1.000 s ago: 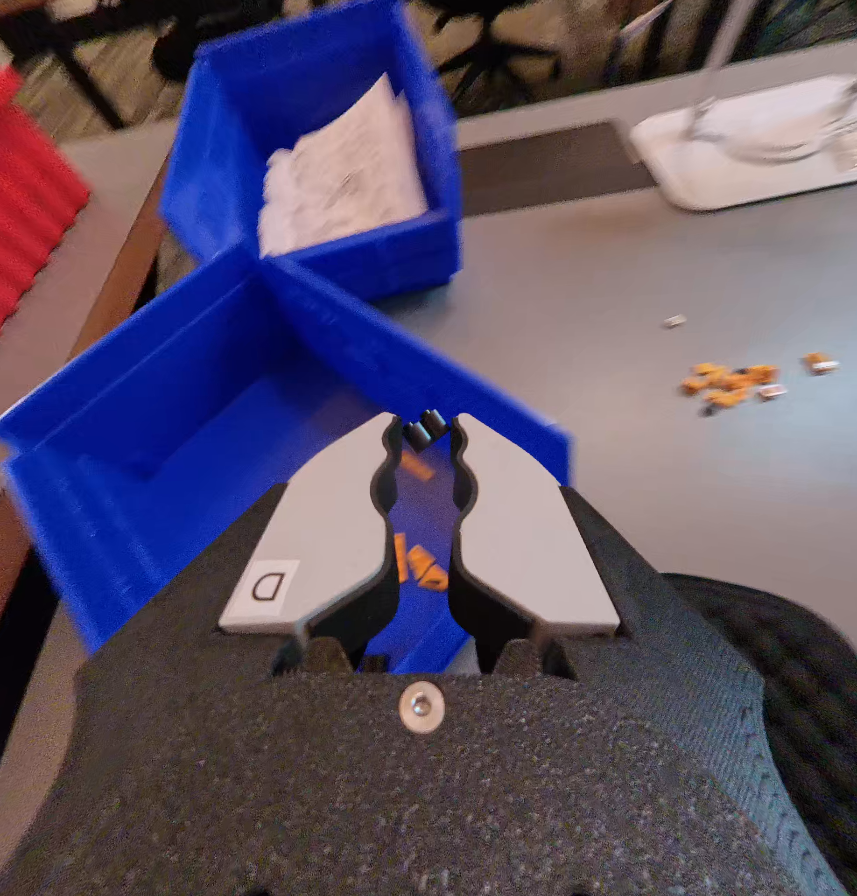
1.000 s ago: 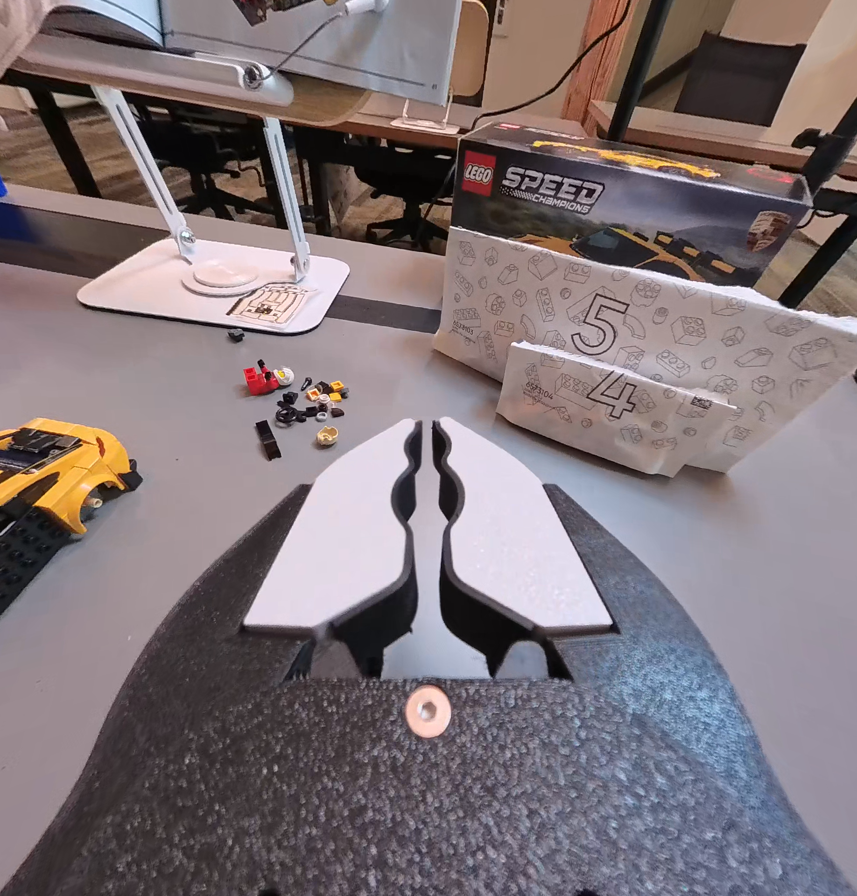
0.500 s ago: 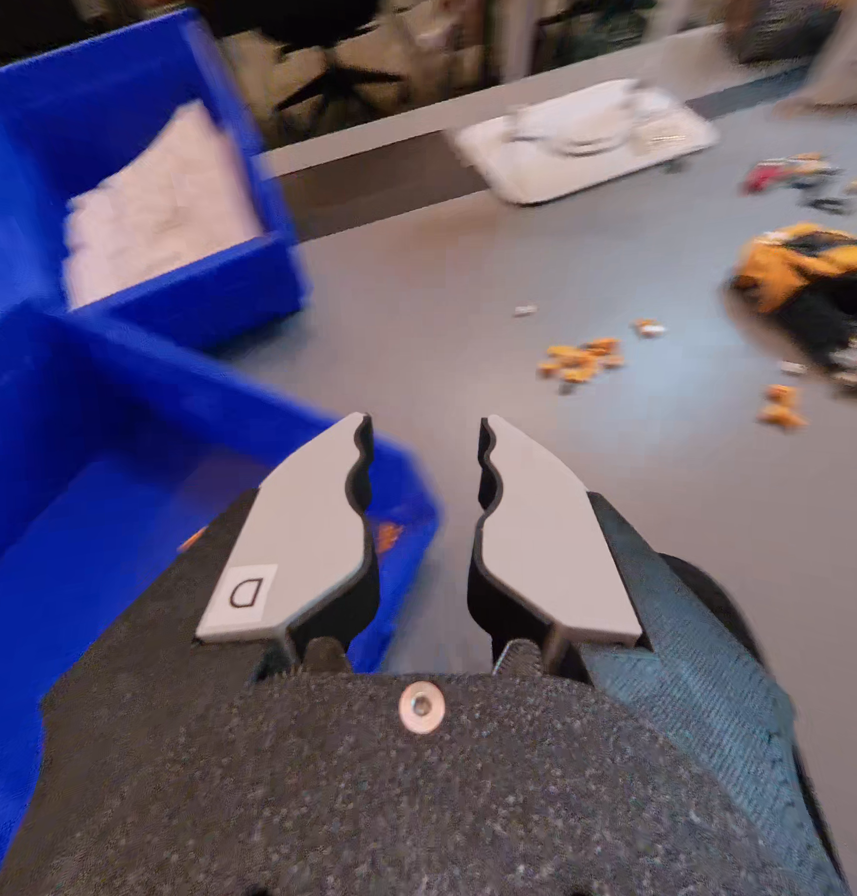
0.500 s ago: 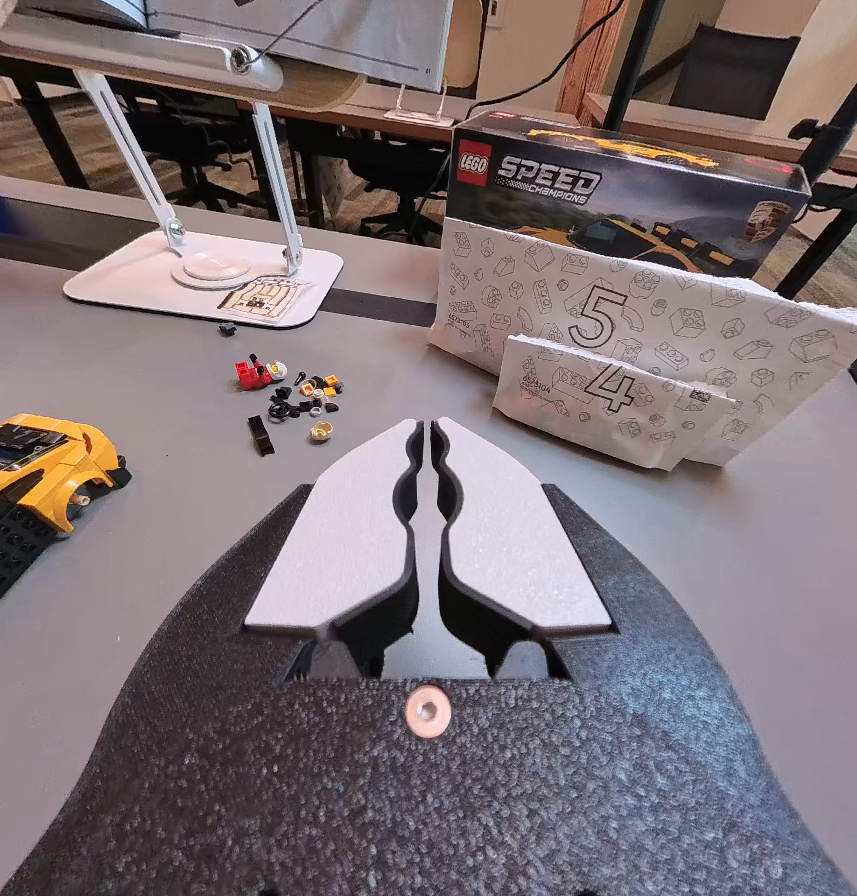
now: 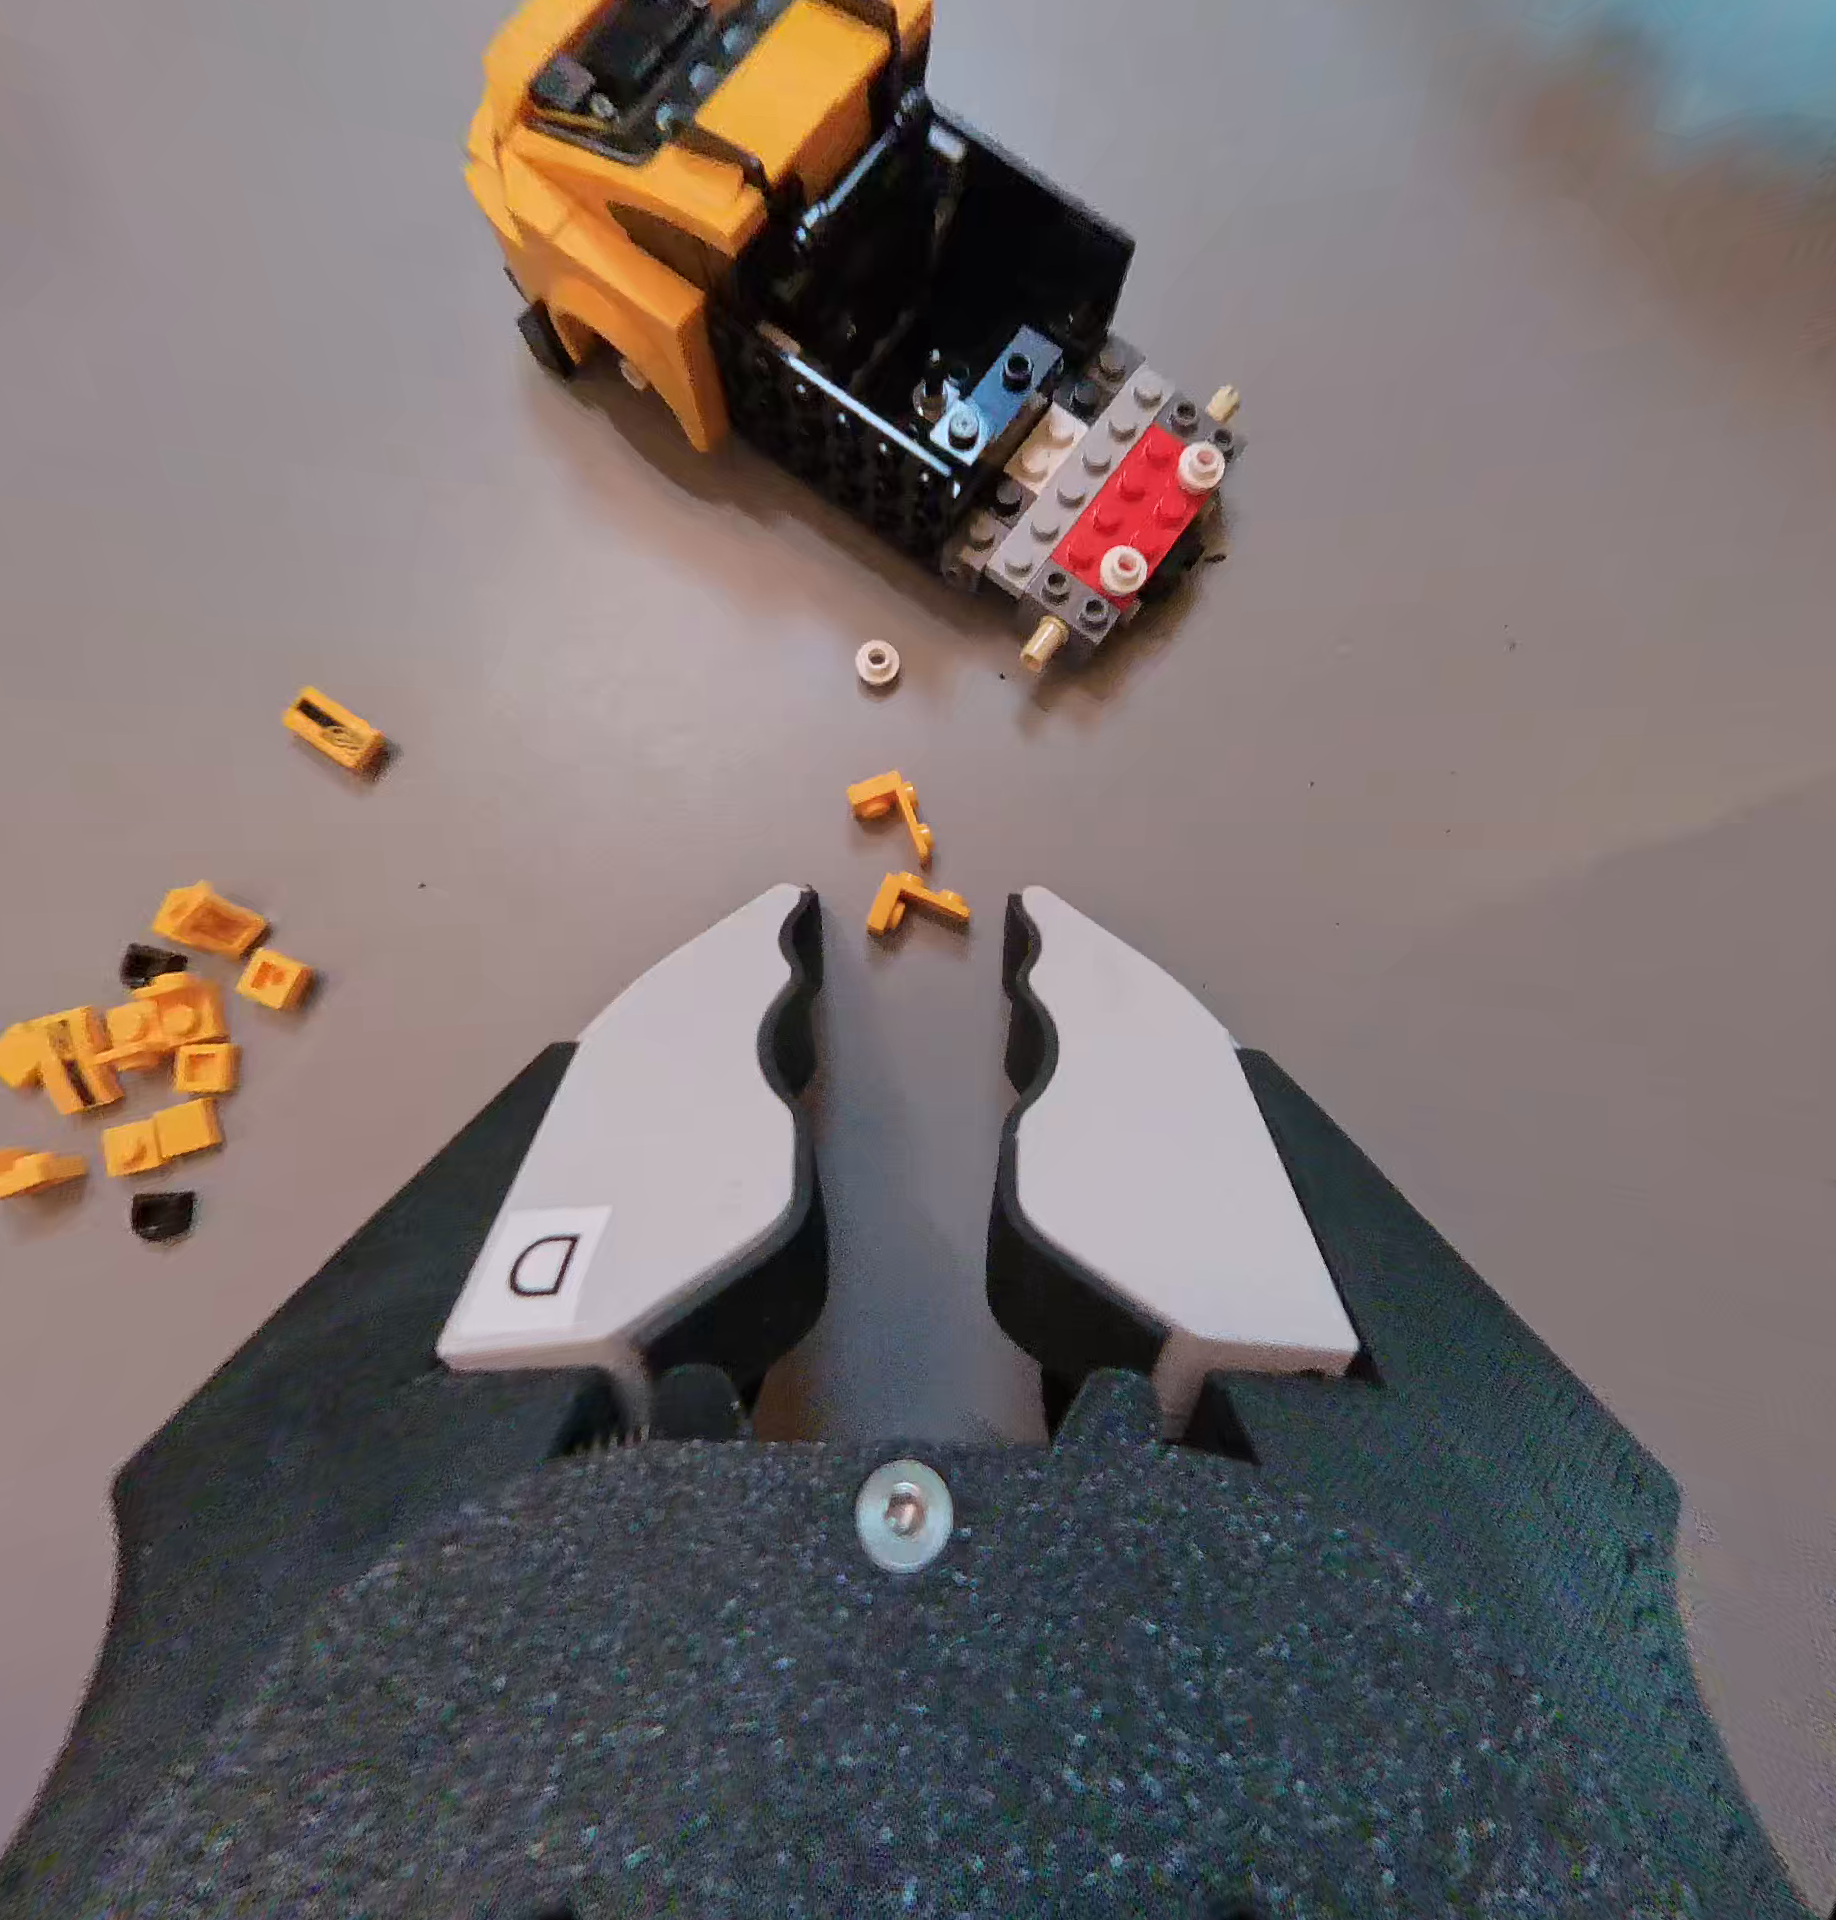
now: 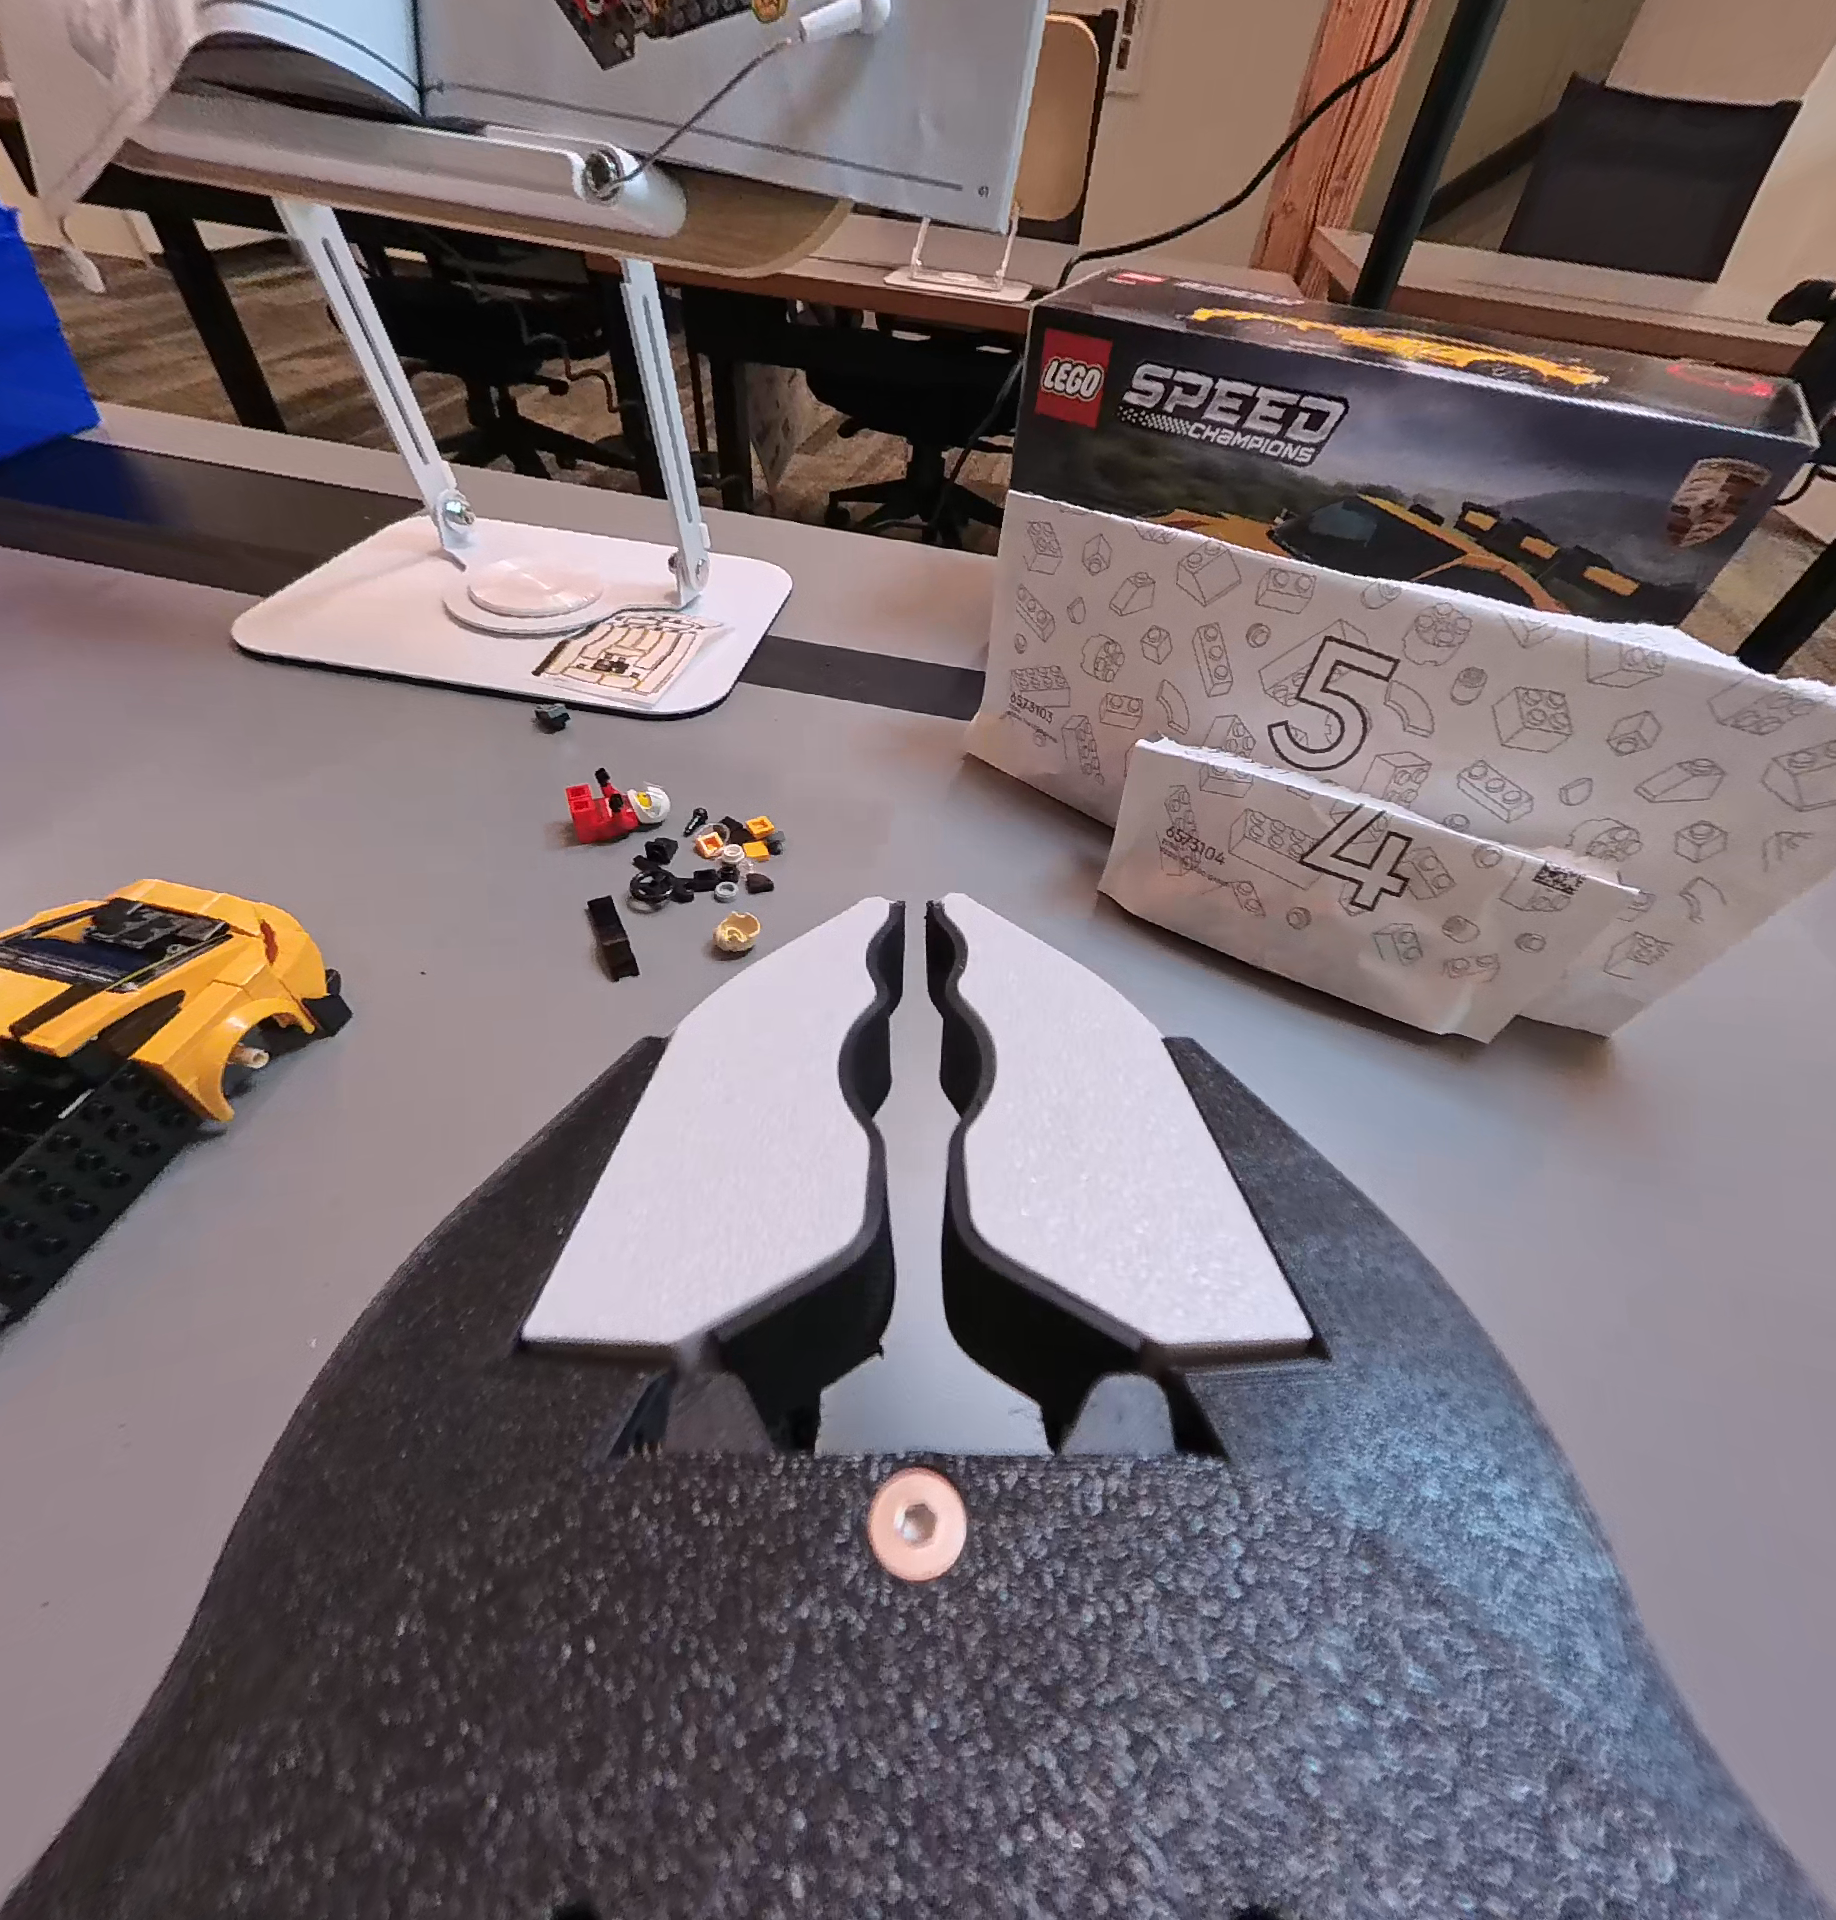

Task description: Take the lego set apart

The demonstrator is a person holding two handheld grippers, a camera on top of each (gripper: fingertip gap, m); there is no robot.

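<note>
The left gripper (image 5: 912,906) hangs over the grey table (image 5: 1516,935), jaws wide and empty, with a small yellow bracket piece (image 5: 914,902) on the table between its tips. A second bracket (image 5: 893,810) lies just past it at 12 o'clock. Loose yellow and black bricks (image 5: 124,1060) scatter at 9 o'clock. Farther, at 12 o'clock, sits the partly stripped yellow lego car (image 5: 789,239). The right gripper (image 6: 915,912) is nearly closed, holding nothing; small mixed parts (image 6: 685,852) lie beyond it, paper bags (image 6: 1413,790) at 2 o'clock.
</note>
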